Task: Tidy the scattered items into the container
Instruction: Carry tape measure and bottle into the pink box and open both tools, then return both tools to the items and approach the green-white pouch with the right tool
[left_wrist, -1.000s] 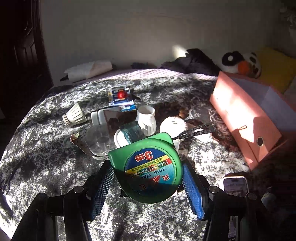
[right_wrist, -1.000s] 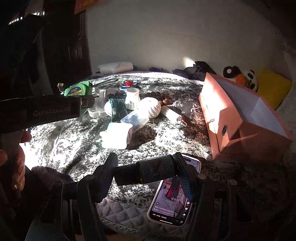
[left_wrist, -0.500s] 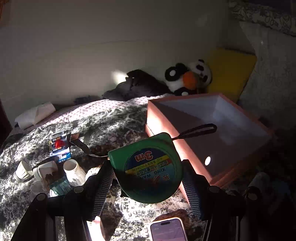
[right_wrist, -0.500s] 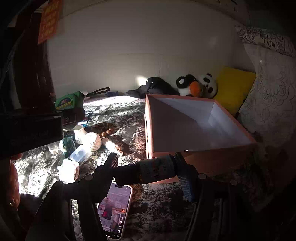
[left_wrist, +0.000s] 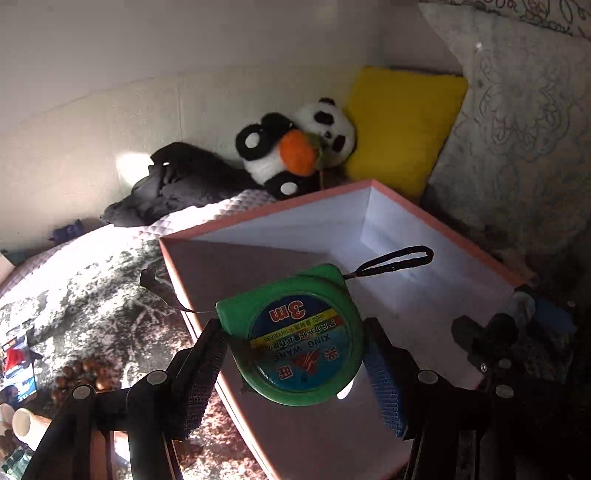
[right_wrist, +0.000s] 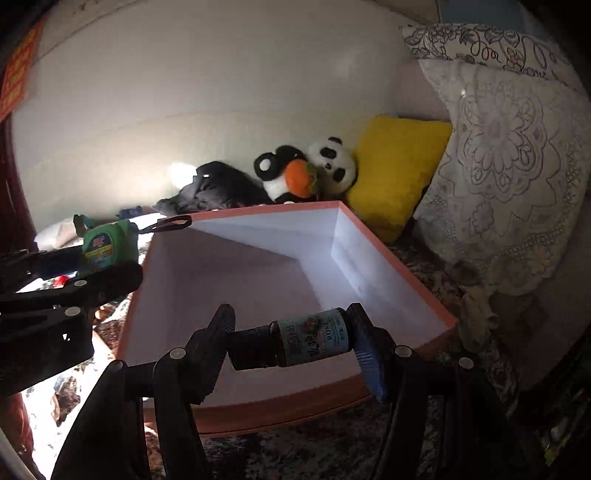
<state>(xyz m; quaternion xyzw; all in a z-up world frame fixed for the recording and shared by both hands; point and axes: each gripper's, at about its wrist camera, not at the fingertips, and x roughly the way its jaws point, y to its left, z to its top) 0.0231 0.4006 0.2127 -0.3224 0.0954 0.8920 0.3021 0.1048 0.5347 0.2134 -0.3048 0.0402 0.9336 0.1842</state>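
The left gripper (left_wrist: 295, 354) pinches the green tape measure (left_wrist: 295, 332) in its jaws, above the near-left wall of the pink box (left_wrist: 424, 218). The right gripper (right_wrist: 291, 343) pinches a small dark bottle (right_wrist: 310, 341) over the front rim. Carry both well inside the walls, lower them, then release.

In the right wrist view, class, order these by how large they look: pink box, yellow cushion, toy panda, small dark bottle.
1. pink box
2. yellow cushion
3. toy panda and small dark bottle: they look alike, and the bottle is much nearer the camera, so unranked.
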